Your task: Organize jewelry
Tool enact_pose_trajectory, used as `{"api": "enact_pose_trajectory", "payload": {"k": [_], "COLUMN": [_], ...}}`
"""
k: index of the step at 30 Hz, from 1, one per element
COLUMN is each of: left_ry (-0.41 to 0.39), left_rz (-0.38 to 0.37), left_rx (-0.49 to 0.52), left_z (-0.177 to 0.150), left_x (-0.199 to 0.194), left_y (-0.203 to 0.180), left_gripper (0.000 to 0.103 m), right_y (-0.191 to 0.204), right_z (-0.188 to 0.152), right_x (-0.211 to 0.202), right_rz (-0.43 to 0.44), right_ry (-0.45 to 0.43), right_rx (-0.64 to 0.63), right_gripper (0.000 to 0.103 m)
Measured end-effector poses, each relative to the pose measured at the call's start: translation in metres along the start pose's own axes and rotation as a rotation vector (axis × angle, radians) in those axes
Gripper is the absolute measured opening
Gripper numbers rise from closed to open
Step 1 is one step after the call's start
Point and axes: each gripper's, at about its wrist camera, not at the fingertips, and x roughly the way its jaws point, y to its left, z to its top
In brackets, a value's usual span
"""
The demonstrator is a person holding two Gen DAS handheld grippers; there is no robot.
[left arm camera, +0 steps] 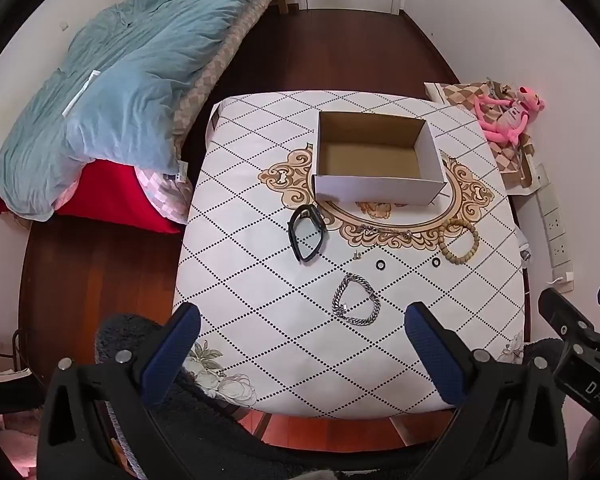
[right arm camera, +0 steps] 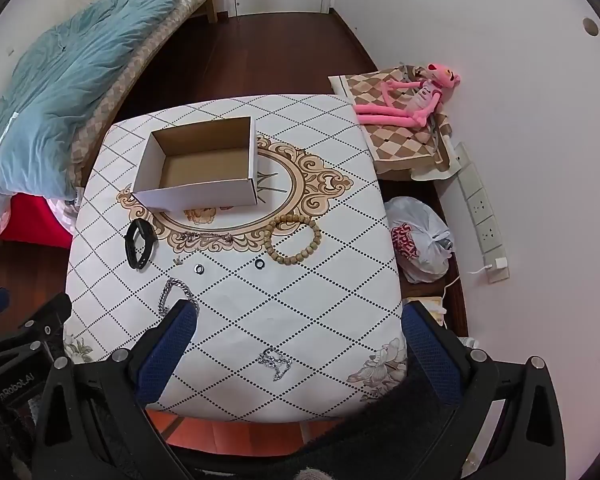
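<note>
An open, empty cardboard box (left arm camera: 374, 158) (right arm camera: 200, 166) stands at the back of the patterned table (left arm camera: 260, 280) (right arm camera: 340, 280). In front of it lie a black wristband (left arm camera: 306, 232) (right arm camera: 139, 248), a wooden bead bracelet (left arm camera: 460, 242) (right arm camera: 294, 240), a thin silver chain (left arm camera: 384, 232) (right arm camera: 206, 237), two small dark rings (left arm camera: 381, 265) (right arm camera: 199, 268), and a silver chain bracelet (left arm camera: 356, 304) (right arm camera: 172, 294). A small silver chain (right arm camera: 276, 362) lies near the front edge. My left gripper (left arm camera: 302, 336) and right gripper (right arm camera: 298, 336) are open and empty above the front edge.
A bed with a blue duvet (left arm camera: 132, 88) is at the left. A pink plush toy (right arm camera: 408, 96) lies on a checkered cushion at the right. A white plastic bag (right arm camera: 420, 240) and a wall power strip (right arm camera: 482, 216) are beside the table.
</note>
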Motion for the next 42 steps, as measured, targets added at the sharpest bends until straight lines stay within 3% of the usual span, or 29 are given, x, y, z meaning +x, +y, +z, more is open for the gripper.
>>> {"api": "enact_pose_trajectory", "payload": {"k": [26, 42], "left_ry": [-0.05, -0.056], "left_rz": [0.003, 0.0], "left_rx": [-0.001, 0.0], "left_z": [0.004, -0.001], "left_x": [-0.029, -0.024], "left_y": [-0.004, -0.003], "left_gripper": [0.103, 0.103], "right_y": [-0.004, -0.005], "right_z": [-0.003, -0.004], "right_x": [-0.014, -0.015], "right_rz": [0.007, 0.006], "right_ry": [-0.027, -0.032], "right_rx": [0.009, 0.01], "right_gripper": [0.103, 0.103]}}
